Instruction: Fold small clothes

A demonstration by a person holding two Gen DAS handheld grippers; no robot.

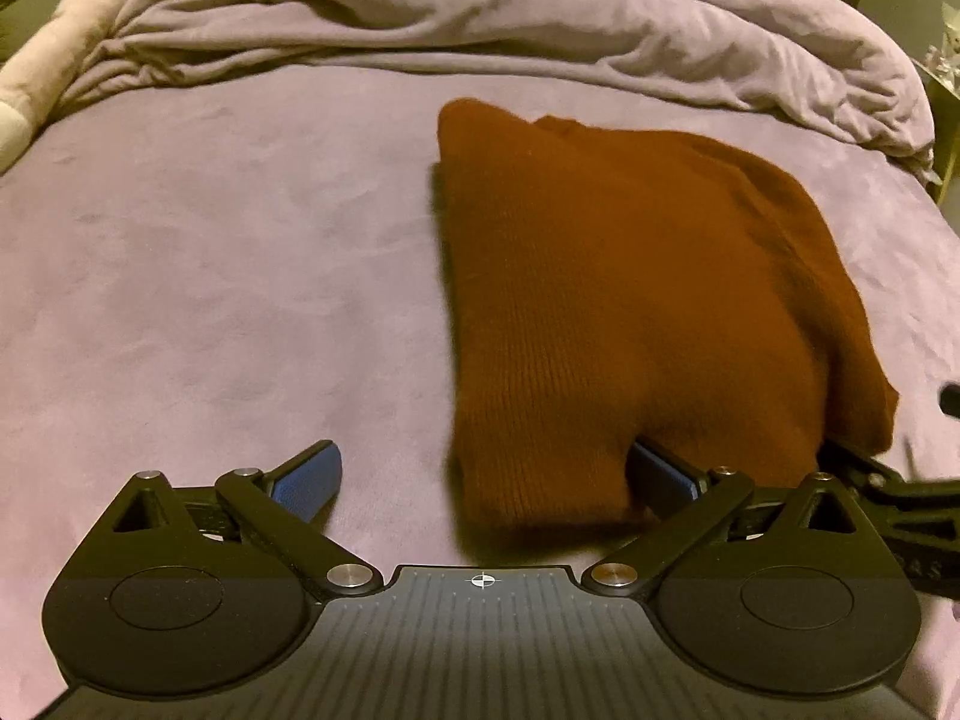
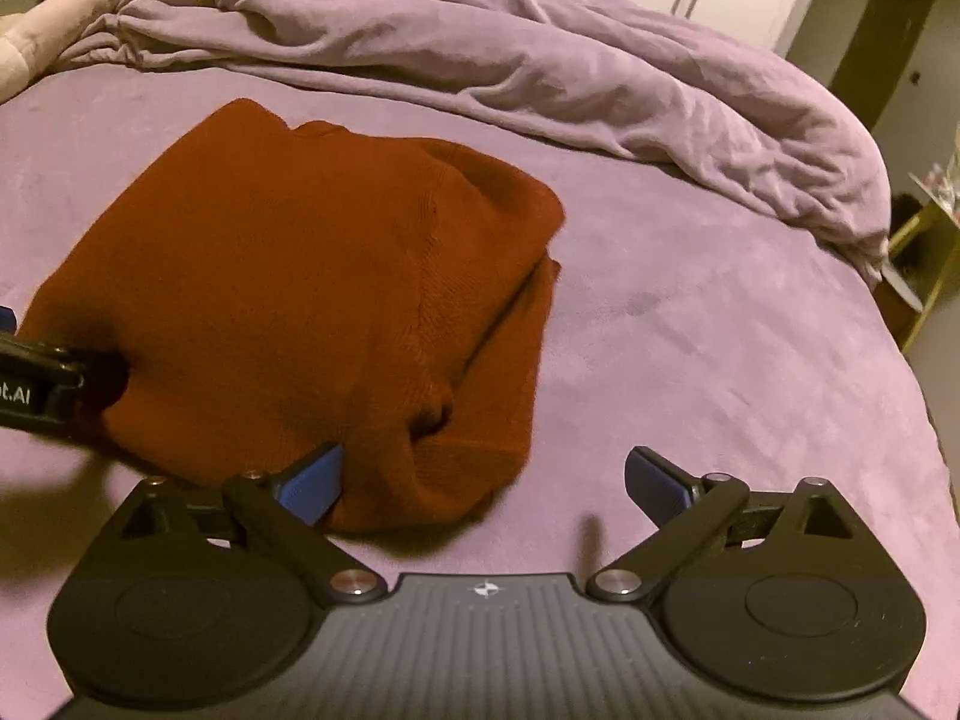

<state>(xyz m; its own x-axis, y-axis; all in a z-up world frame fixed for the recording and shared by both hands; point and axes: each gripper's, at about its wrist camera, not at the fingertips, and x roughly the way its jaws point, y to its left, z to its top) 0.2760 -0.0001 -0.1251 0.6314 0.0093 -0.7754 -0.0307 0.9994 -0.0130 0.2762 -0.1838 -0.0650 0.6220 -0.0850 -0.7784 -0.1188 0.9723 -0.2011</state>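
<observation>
On the purple bed [image 1: 210,240], our rust sweater [image 1: 630,300] lies folded near us. Our left gripper [image 1: 483,480] and right gripper [image 2: 480,480] are both spread wide at its near edge, pinching nothing. We should pinch both near corners evenly before folding away.

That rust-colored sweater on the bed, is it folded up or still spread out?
Folded. The sweater lies as a compact bundle on the purple bedspread, layered edges stacked along its right side, no sleeves spread out.
</observation>
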